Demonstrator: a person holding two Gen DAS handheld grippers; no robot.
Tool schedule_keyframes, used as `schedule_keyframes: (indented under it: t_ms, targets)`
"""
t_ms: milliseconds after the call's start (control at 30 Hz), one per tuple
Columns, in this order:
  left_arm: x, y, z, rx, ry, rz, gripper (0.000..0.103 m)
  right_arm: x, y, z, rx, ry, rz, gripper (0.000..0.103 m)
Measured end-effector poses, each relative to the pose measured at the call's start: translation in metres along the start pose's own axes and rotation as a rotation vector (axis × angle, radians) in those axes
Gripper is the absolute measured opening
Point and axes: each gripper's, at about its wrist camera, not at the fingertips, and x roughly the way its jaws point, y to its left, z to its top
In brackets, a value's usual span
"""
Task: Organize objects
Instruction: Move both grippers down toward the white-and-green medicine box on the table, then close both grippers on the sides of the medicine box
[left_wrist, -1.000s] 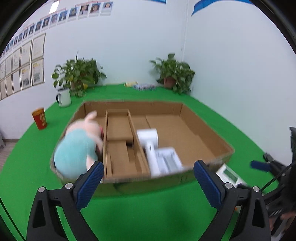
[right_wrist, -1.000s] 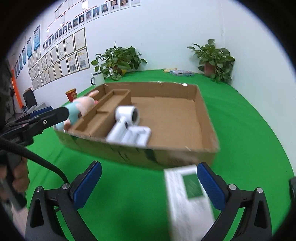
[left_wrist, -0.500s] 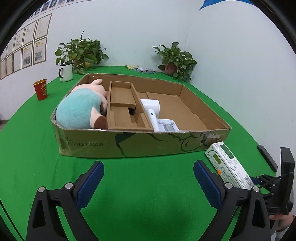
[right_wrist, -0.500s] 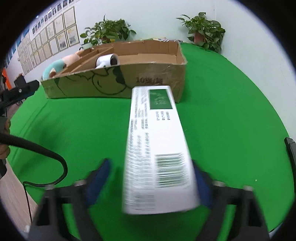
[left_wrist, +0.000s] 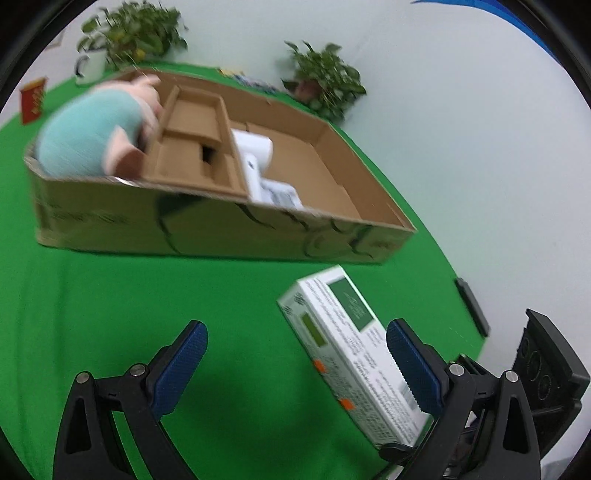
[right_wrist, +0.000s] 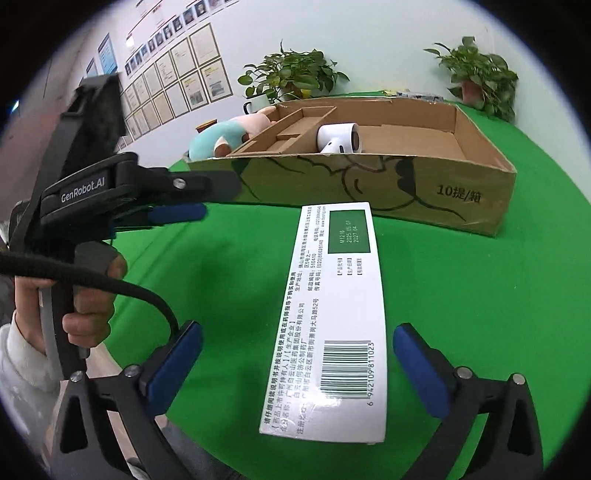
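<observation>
Currently your cardboard box (right_wrist: 458, 192) holds a plush toy (left_wrist: 92, 136) and white dryer (right_wrist: 338, 138); its handle is hidden. Right tongs (right_wrist: 295, 365) opening astride the medicine carton (right_wrist: 332, 314) on the worktop (right_wrist: 461, 295); left tongs (left_wrist: 295, 365) spread, empty.

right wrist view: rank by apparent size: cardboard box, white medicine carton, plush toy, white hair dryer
1. cardboard box and white medicine carton: too close to call, and the carton lies much nearer the camera.
2. plush toy, partly hidden by the box wall.
3. white hair dryer, only its upper part shows.
</observation>
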Motion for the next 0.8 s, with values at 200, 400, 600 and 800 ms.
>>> schedule_keyframes:
  t_ms: [200,400,600,800]
  targets:
    - [0.04,-0.006,-0.003,-0.072,0.11,-0.167,0.097,-0.002,-0.009,-0.006,-0.004,0.007,-0.079,0.102]
    - [0.062,-0.007,-0.007,-0.125,0.152,-0.252,0.095,-0.002,-0.006,-0.008,-0.04,0.011,-0.118,0.102]
    - [0.069,-0.007,-0.007,-0.14,0.168,-0.274,0.088,0.003,-0.008,-0.009,-0.005,0.027,-0.099,0.102]
    - [0.075,-0.009,-0.008,-0.136,0.174,-0.267,0.085,0.008,-0.002,-0.003,-0.022,0.022,-0.102,0.099]
